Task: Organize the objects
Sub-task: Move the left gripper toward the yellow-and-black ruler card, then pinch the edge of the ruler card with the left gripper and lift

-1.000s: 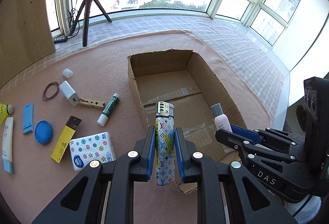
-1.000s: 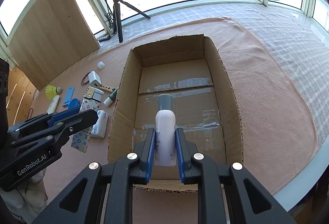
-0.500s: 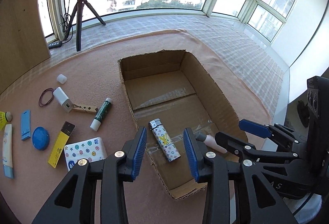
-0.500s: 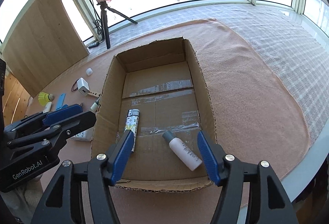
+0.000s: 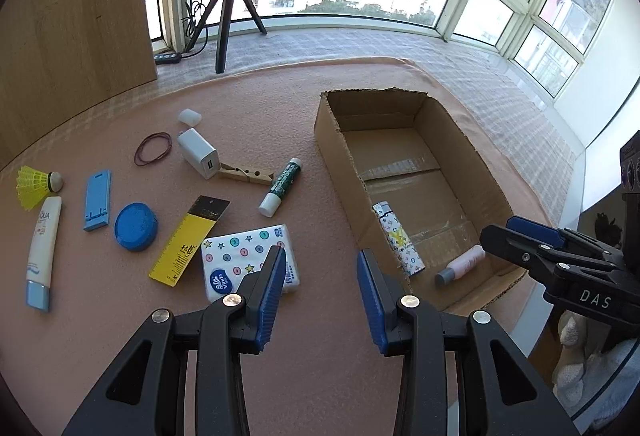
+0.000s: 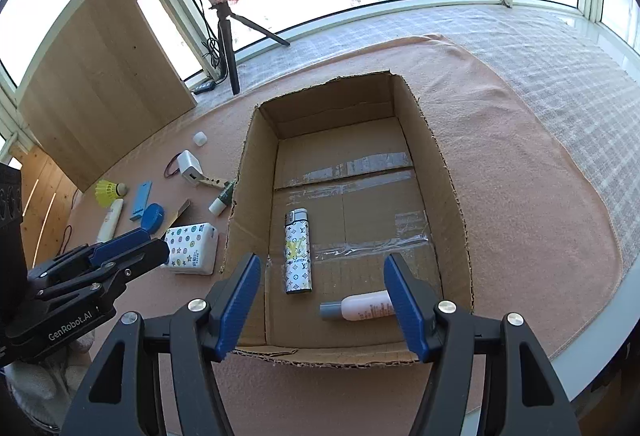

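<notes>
An open cardboard box (image 5: 332,139) (image 6: 448,195) sits on the pink cloth. Inside it lie a patterned lighter (image 5: 398,238) (image 6: 297,252) and a small white bottle with a grey cap (image 5: 460,266) (image 6: 360,306), both flat on the bottom. My left gripper (image 5: 321,256) hangs open and empty over the cloth, between the tissue pack (image 5: 236,252) and the box's left wall. My right gripper (image 6: 323,262) is open and empty above the box's near end, the bottle just under its right finger.
Left of the box lie a glue stick (image 5: 280,185), yellow ruler (image 5: 190,240), blue lid (image 5: 135,226), blue holder (image 5: 97,199), sunscreen tube (image 5: 42,248), shuttlecock (image 5: 36,183), charger (image 5: 198,153), clothespin (image 5: 246,175) and rubber band (image 5: 153,154). A ring-light tripod (image 5: 230,15) stands behind.
Both grippers opened: the lighter and the bottle dropped into the box. My left gripper then moved left, off the box and over the cloth by the tissue pack.
</notes>
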`<control>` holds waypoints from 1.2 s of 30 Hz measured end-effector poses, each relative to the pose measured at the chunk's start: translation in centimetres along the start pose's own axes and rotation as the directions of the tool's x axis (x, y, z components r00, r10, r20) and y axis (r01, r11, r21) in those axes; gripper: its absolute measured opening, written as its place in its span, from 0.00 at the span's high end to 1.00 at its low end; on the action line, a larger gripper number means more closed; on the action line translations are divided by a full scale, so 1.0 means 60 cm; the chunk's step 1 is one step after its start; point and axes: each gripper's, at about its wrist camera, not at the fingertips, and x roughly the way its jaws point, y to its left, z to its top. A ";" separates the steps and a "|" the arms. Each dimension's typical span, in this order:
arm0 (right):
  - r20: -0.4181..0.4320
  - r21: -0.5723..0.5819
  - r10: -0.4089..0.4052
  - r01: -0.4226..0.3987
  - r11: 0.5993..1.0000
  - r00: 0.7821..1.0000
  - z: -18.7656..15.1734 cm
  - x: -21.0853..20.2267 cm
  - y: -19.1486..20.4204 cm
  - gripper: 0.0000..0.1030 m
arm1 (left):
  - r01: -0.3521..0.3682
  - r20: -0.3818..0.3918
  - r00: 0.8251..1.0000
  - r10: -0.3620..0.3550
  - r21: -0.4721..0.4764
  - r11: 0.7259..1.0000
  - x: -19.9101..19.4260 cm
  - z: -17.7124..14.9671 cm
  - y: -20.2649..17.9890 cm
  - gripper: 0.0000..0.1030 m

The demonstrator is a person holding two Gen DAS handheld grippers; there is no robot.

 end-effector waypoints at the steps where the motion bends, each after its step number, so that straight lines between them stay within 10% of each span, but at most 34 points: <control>1: 0.000 -0.005 0.006 -0.006 1.000 1.000 0.000 0.000 0.007 0.41 | -0.010 0.000 1.000 0.010 -0.012 1.000 -0.002 -0.005 0.014 0.61; 16: -0.030 -0.050 0.077 -0.078 0.996 0.997 -0.007 0.008 0.107 0.42 | -0.135 -0.050 0.990 0.135 0.007 0.991 0.003 -0.064 0.155 0.61; 36: -0.025 0.064 0.051 -0.050 0.997 0.998 -0.029 -0.018 0.089 0.42 | -0.159 -0.074 0.982 0.176 0.189 0.969 0.094 -0.049 0.167 0.61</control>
